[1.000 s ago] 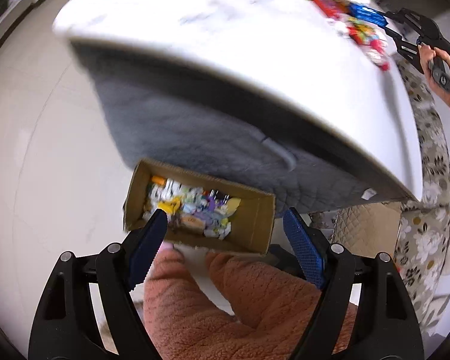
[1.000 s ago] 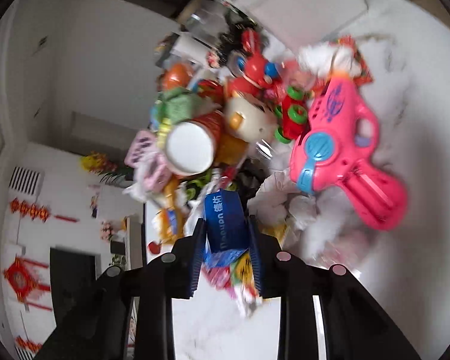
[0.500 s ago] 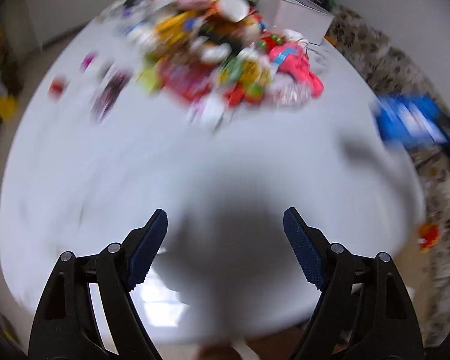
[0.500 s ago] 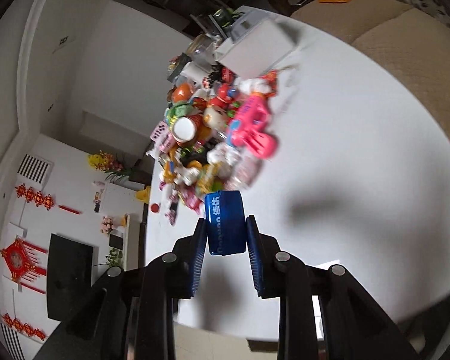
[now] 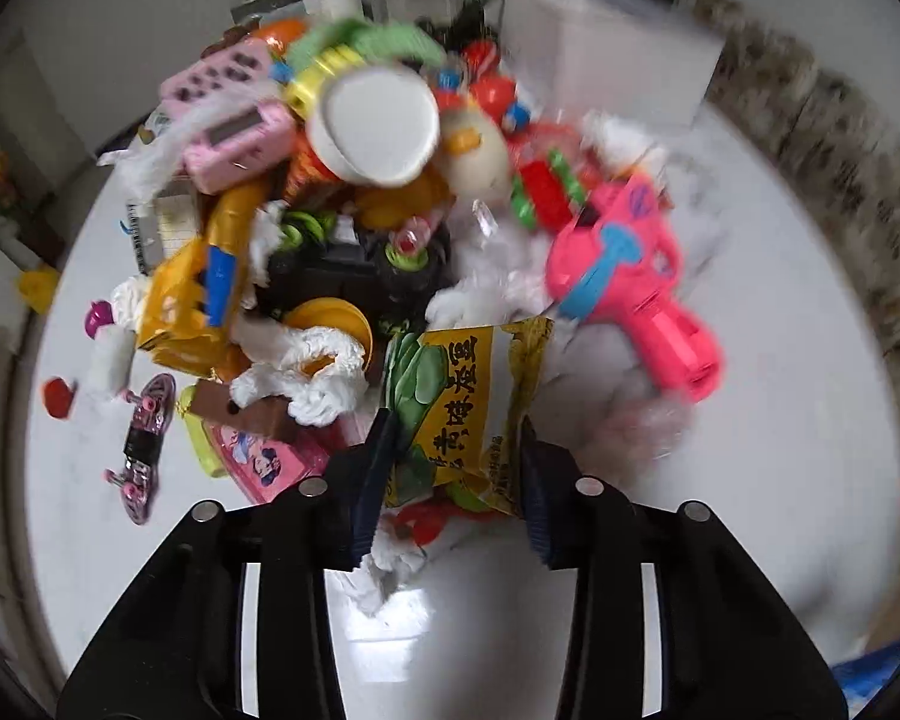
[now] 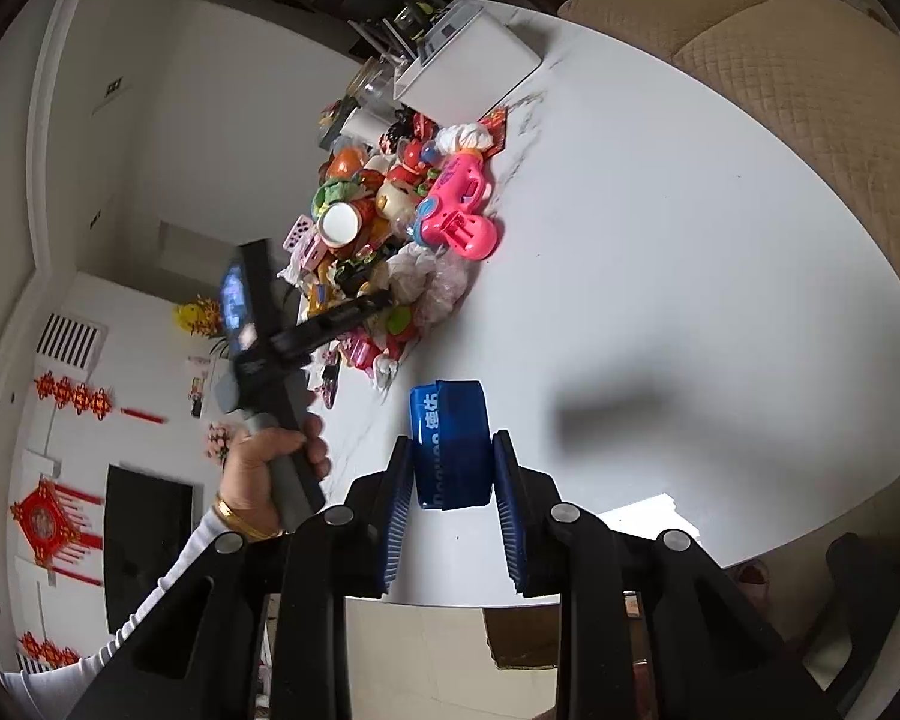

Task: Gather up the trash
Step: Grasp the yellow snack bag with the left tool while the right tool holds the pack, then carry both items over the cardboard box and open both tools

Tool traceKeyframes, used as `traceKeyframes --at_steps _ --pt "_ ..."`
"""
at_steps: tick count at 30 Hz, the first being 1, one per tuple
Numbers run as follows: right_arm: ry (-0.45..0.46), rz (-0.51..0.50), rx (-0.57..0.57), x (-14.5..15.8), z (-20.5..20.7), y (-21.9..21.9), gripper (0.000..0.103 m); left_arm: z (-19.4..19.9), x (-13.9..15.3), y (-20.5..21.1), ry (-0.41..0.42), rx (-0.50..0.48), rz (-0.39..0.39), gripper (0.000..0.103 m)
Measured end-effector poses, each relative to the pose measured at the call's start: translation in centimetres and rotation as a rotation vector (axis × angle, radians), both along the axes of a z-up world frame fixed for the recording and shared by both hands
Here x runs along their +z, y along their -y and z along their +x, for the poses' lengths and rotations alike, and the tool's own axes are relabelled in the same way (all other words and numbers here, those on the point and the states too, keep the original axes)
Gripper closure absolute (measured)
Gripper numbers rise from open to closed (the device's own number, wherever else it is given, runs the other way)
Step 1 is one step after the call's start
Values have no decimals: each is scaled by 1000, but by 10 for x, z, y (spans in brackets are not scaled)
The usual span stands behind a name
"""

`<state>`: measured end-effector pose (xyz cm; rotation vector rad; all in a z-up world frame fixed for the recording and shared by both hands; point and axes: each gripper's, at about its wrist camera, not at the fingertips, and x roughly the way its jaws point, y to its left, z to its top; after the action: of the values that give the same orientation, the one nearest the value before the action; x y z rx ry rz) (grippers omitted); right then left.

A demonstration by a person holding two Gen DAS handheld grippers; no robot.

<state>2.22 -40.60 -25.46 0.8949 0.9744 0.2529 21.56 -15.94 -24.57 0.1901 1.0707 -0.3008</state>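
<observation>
A heap of toys and trash [image 5: 390, 228] lies on the white table [image 5: 720, 510]. My left gripper [image 5: 459, 468] stands at the heap's near edge, its jaws on either side of a yellow snack wrapper [image 5: 474, 396]; whether they press on it I cannot tell. My right gripper [image 6: 453, 480] is shut on a blue wrapper [image 6: 450, 444], held above the table's near edge. The right wrist view shows the heap [image 6: 390, 240] farther off, with the left gripper's body [image 6: 282, 348] and the hand on it reaching in.
A pink toy gun [image 5: 630, 288], a white-lidded cup [image 5: 372, 120], a pink calculator [image 5: 234, 138] and a toy skateboard [image 5: 141, 438] lie in or by the heap. A white box [image 6: 468, 60] stands behind it. A cardboard box edge [image 6: 510, 636] shows below the table. Beige sofa [image 6: 780, 60] beyond.
My left gripper swung up from the cardboard box on the floor to the heap and narrowed around the yellow wrapper. My right gripper carried the blue wrapper away from the heap toward the table edge.
</observation>
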Motion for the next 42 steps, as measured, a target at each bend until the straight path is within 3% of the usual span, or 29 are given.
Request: traceKeyframes --at_steps 2,7,11,12,14,17,18,19,20,22,23,25,26,27,30,35,37,42 --pt "2 -3 12 1 3 -4 76 -6 17 -14 10 1 -58 68" --pt "16 -7 44 7 12 -23 76 -37 71 -68 2 -11 -305 69" --pt "36 -5 81 17 15 -48 80 -72 102 -100 33 -37 -413 69" --pt "44 -18 98 21 14 -57 80 -89 111 -115 46 -51 -434 69" --pt "58 -42 125 26 15 -72 102 -112 116 -132 52 -64 -433 69" --pt "27 -55 136 18 22 -92 103 -150 108 -168 37 -57 -434 69" --pt "25 -121 137 15 24 -101 102 -163 96 -181 39 -29 -377 69" --pt "26 -252 149 13 25 -113 92 -170 90 -189 30 -22 -361 69" --pt "21 -343 180 11 24 -123 66 -179 78 -202 5 1 -378 69" --pt "36 -494 344 8 9 -159 44 -191 65 -223 -24 48 -407 70" --pt "70 -569 421 7 -1 -177 23 -197 59 -232 -29 69 -407 73" --pt "123 -811 533 -3 -17 -215 11 -208 50 -247 -52 89 -437 83" --pt "132 -901 576 -10 -20 -230 15 -211 47 -253 -60 97 -441 83" --pt "128 -931 594 -16 -19 -238 16 -218 46 -260 -54 109 -438 83" --pt "102 -886 545 -30 -6 -244 15 -231 40 -274 -56 111 -439 83" --pt "28 -907 481 -51 17 -253 14 -217 4 -281 -106 142 -447 83" --pt "-46 -913 469 -65 26 -252 15 -214 2 -281 -101 144 -467 83" --pt "-83 -786 371 -63 26 -236 25 -220 14 -287 -82 118 -513 83"
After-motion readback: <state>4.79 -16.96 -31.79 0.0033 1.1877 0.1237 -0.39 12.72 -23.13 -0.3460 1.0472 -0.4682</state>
